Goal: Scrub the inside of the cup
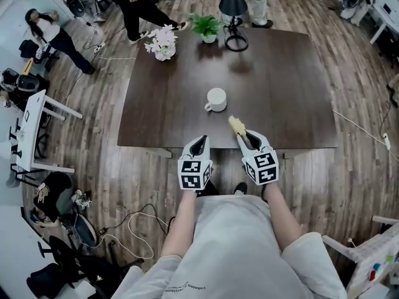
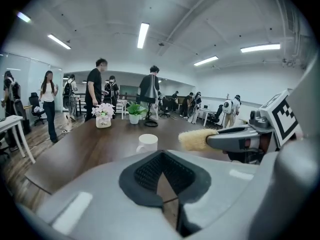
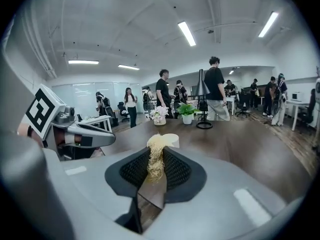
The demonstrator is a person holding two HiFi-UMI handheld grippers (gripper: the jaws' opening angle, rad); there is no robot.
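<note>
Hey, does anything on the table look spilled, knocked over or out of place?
Nothing stands out. The white cup stands upright on the table with no spill around it; the flower vase and potted plant are upright too. The right gripper is shut on the scrubber.

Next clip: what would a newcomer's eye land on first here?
A white cup stands alone in the middle of the dark table. Just short of it, the right gripper pinches a tuft of yellow scrubber, while the left gripper hangs beside it, shut and empty.
</note>
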